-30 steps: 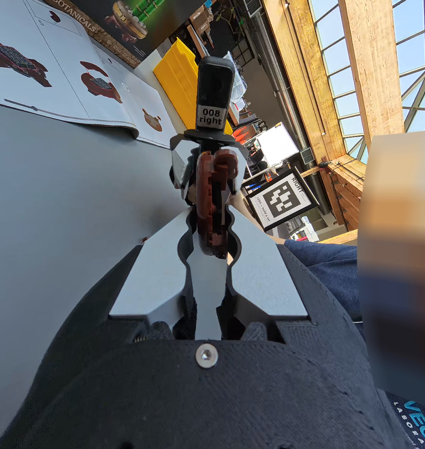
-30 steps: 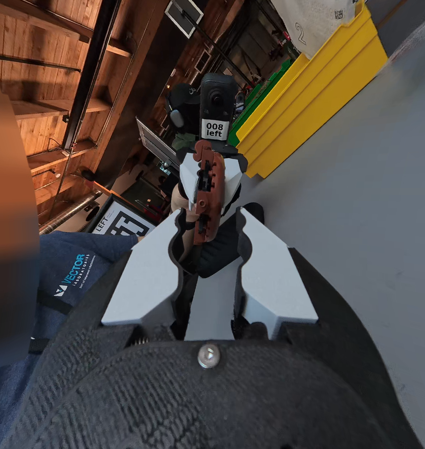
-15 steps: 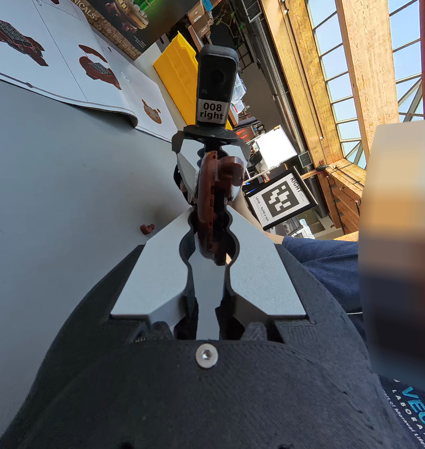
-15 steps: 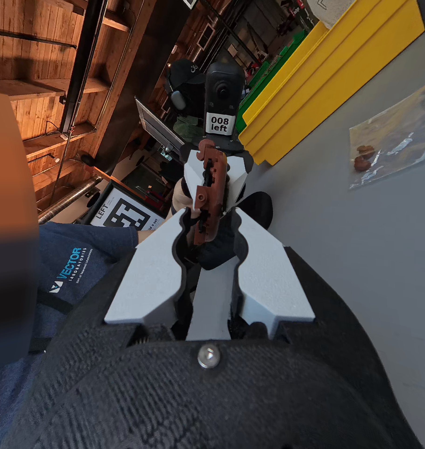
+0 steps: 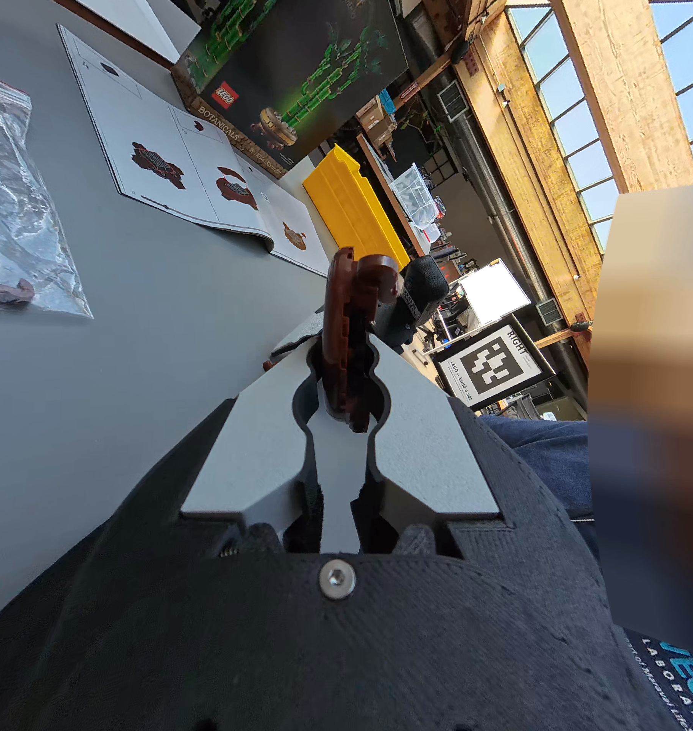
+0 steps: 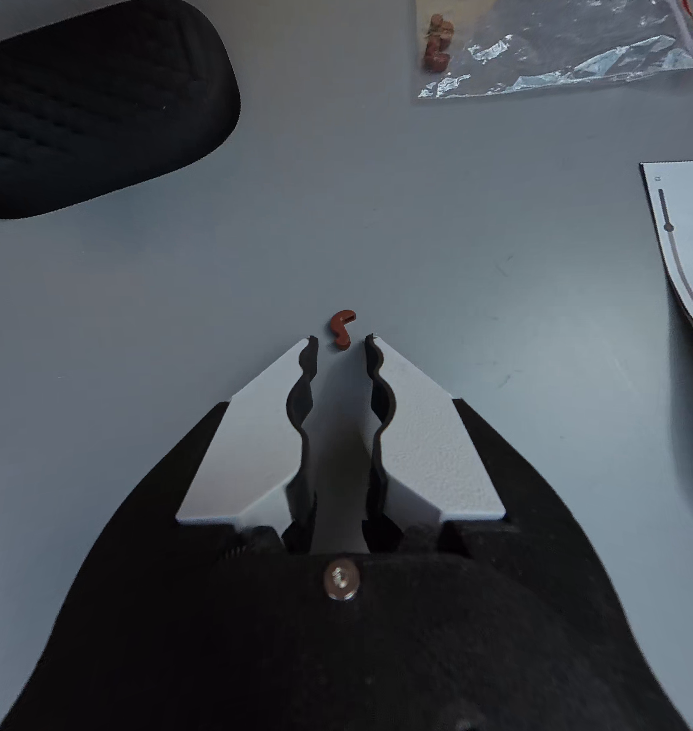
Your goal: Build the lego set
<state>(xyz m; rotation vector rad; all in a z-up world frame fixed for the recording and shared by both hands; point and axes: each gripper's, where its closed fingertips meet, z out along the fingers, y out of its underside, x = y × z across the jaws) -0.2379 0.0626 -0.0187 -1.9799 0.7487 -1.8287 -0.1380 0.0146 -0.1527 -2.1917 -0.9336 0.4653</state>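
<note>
My left gripper (image 5: 342,348) is shut on a flat brown lego assembly (image 5: 346,308) and holds it on edge above the grey table (image 5: 139,356). My right gripper (image 6: 340,339) is open and points down at the table. A small brown hook-shaped piece (image 6: 342,328) lies on the table just ahead of its tips, in line with the gap between them. The right gripper's black body (image 5: 416,300) shows behind the assembly in the left wrist view.
An open instruction booklet (image 5: 170,158) lies on the table and its corner shows in the right wrist view (image 6: 685,245). A lego box (image 5: 297,71) and a yellow bin (image 5: 352,205) stand behind it. A clear bag (image 6: 554,43) holds brown pieces (image 6: 437,43). A black textured body (image 6: 99,106) fills the upper left. Spacing between my two grippers at the tips: around 20 centimeters.
My right gripper has left the assembly and swung down to the table, over the small brown piece. My left gripper still holds the assembly and has turned toward the booklet.
</note>
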